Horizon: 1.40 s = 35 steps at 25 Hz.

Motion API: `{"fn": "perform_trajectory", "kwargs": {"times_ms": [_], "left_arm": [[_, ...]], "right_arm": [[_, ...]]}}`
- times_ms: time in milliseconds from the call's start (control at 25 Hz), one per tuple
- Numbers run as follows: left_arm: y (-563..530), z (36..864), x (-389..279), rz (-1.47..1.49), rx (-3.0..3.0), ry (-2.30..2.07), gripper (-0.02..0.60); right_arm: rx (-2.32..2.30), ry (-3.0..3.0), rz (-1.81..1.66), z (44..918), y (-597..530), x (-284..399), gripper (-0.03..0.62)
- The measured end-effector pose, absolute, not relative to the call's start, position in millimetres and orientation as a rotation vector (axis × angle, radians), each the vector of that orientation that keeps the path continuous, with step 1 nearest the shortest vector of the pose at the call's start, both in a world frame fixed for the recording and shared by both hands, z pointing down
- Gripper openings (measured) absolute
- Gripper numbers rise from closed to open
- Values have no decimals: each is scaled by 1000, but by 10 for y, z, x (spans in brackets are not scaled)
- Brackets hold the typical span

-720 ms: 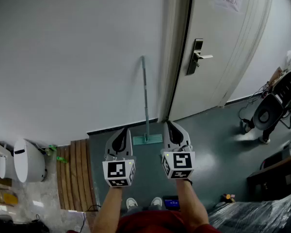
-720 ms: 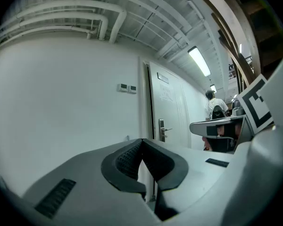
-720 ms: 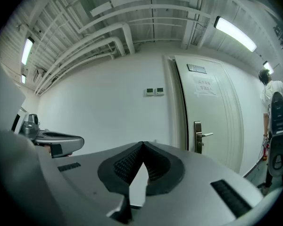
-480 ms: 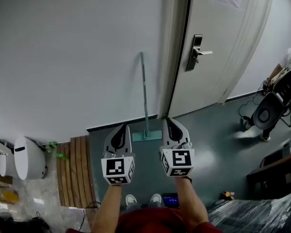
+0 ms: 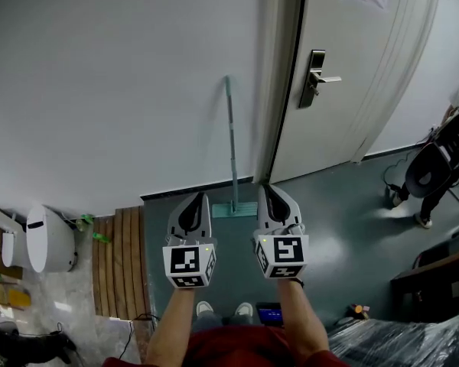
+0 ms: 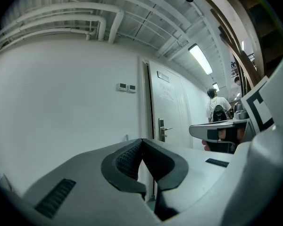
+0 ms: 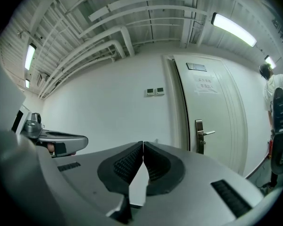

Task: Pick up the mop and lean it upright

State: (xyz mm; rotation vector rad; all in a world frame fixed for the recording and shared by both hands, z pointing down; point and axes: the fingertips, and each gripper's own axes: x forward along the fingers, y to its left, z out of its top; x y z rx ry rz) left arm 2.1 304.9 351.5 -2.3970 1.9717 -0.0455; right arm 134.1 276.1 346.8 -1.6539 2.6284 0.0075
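Observation:
The mop [image 5: 232,140] stands upright against the white wall, its thin grey handle rising from a flat green head [image 5: 235,209] on the floor. My left gripper [image 5: 200,198] hangs just left of the mop head, shut with nothing in it. My right gripper [image 5: 266,192] hangs just right of the head, also shut and empty. Neither touches the mop. In the left gripper view the jaws [image 6: 142,141] meet tip to tip; in the right gripper view the jaws [image 7: 143,144] are likewise together.
A white door [image 5: 344,67] with a metal handle [image 5: 318,79] stands right of the mop. Wooden slats [image 5: 118,262] and a white bin [image 5: 42,238] lie at the left. A chair [image 5: 444,155] and plastic-covered furniture [image 5: 413,335] sit at the right. A person [image 6: 219,111] stands far off.
The head view has shifted slightly, so the mop and door sit a little higher and further right. Both grippers stay shut, side by side in front of the mop head.

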Motion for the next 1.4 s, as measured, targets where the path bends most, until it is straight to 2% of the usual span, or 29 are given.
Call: {"fn": "perform_trajectory", "kwargs": {"times_ms": [360, 680, 1400], "left_arm": [[2870, 3458, 103, -40, -2383, 1970, 14], [2316, 3599, -87, -22, -2419, 1953, 14], [803, 3586, -1250, 9, -2486, 1892, 14]], "right_arm": [[-1616, 2641, 8, 3487, 2593, 1372, 18], [-1675, 2649, 12, 3626, 2076, 1196, 17], [-1774, 2635, 22, 3550, 584, -31, 18]]}}
